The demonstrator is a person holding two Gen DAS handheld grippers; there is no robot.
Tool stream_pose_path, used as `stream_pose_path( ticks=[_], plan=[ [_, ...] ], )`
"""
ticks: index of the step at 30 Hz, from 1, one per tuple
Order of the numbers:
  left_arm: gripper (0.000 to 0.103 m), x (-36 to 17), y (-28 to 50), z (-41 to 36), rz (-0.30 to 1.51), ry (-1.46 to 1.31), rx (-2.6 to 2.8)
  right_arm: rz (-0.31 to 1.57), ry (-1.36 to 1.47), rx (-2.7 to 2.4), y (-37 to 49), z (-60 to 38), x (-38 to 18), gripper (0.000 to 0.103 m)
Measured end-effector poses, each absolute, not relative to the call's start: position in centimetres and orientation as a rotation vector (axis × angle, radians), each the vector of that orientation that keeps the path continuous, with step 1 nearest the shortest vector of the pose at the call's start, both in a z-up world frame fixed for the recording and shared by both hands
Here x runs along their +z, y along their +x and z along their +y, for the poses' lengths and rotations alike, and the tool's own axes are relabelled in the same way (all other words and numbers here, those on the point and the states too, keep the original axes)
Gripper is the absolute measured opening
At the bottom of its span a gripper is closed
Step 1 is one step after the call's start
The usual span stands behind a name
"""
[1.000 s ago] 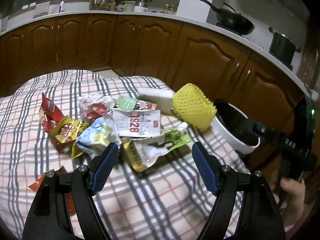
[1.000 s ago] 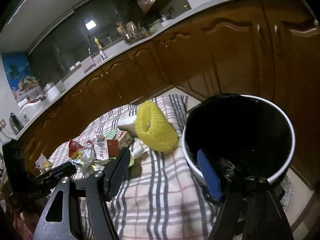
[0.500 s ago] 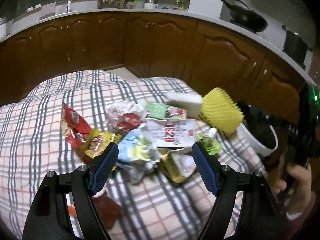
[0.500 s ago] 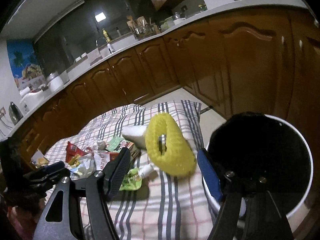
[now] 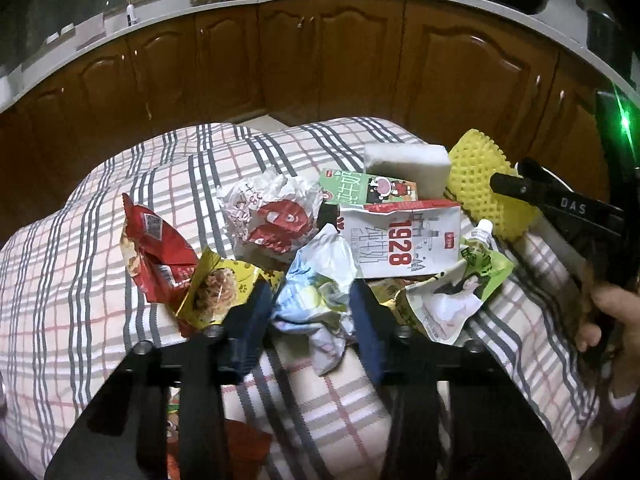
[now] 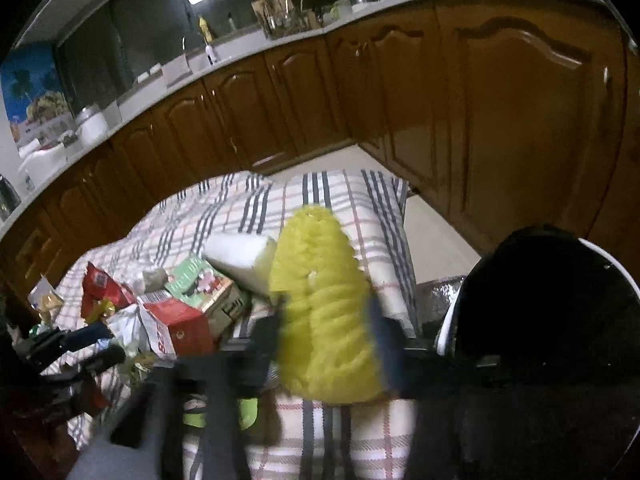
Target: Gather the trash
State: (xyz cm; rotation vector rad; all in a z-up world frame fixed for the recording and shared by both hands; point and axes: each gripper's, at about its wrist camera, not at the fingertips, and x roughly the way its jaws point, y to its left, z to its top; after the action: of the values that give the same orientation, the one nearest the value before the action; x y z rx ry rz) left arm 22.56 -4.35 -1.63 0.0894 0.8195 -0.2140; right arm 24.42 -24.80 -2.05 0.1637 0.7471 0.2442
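The left gripper (image 5: 310, 304) has its 2 fingers closed in on a crumpled pale-blue wrapper (image 5: 316, 280) at the near edge of the trash pile on the checked cloth (image 5: 80, 312). The right gripper (image 6: 328, 328) pinches the yellow foam net (image 6: 324, 300) from both sides, just beside the black-lined bin (image 6: 540, 320). Both pieces look light, soft and crushable, so a pinch across the bunched middle should hold, though the thin wrapper could slip or snag its neighbours.

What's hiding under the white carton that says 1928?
The 1928 carton lies on a green spouted pouch and a yellow wrapper, both poking out below. Anything beneath its middle is covered.
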Motion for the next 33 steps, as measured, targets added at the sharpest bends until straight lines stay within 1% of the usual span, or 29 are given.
stream_pose_path(
  ticks=[2,3,5,13,15,17,18,19,22,23,24,25,26,30,33],
  plan=[
    [0.013,-1.4,22.3,-4.0,0.805,0.091,-0.215,0.73,0.154,0.252,23.8,-24.7,-1.8,0.021],
    [0.001,-1.2,22.2,-3.8,0.804,0.083,-0.217,0.721,0.158,0.259,23.4,-24.6,-1.6,0.02],
    [0.0,-0.9,22.1,-3.3,0.804,0.05,-0.247,0.705,0.161,0.267,23.0,-24.6,-1.1,0.02],
    [0.0,0.7,20.3,-3.5,0.744,0.054,-0.281,0.629,0.18,0.3,19.7,-24.9,1.6,0.02],
    [0.002,0.9,20.3,-3.8,0.757,0.054,-0.297,0.622,0.191,0.308,19.0,-25.2,1.9,0.02],
    [0.017,0.7,20.7,-4.2,0.779,0.065,-0.284,0.62,0.196,0.31,18.4,-25.5,2.1,0.02],
    [0.045,0.5,20.8,-4.4,0.785,0.074,-0.27,0.616,0.199,0.313,18.0,-25.6,2.1,0.02],
    [0.063,0.3,20.9,-4.6,0.784,0.081,-0.253,0.617,0.201,0.315,18.0,-25.6,2.1,0.02],
    [0.063,-0.7,21.6,-5.1,0.794,0.111,-0.219,0.623,0.205,0.312,17.5,-25.6,2.1,0.02],
    [0.063,-1.1,22.0,-5.2,0.807,0.115,-0.213,0.625,0.207,0.311,17.3,-25.7,2.1,0.02],
    [0.059,-1.5,22.2,-5.2,0.815,0.115,-0.213,0.628,0.209,0.31,17.3,-25.7,2.1,0.02],
    [0.048,-1.9,22.5,-5.2,0.826,0.119,-0.208,0.63,0.211,0.308,17.1,-25.7,2.0,0.02],
    [0.04,-2.4,22.9,-5.2,0.84,0.123,-0.2,0.632,0.213,0.306,17.0,-25.8,2.0,0.02],
    [0.017,-2.5,23.1,-4.7,0.827,0.109,-0.206,0.63,0.223,0.306,16.5,-26.2,2.1,0.02],
    [0.015,-1.6,22.5,-4.4,0.798,0.099,-0.203,0.618,0.229,0.309,16.0,-26.2,2.4,0.02]
  ],
)
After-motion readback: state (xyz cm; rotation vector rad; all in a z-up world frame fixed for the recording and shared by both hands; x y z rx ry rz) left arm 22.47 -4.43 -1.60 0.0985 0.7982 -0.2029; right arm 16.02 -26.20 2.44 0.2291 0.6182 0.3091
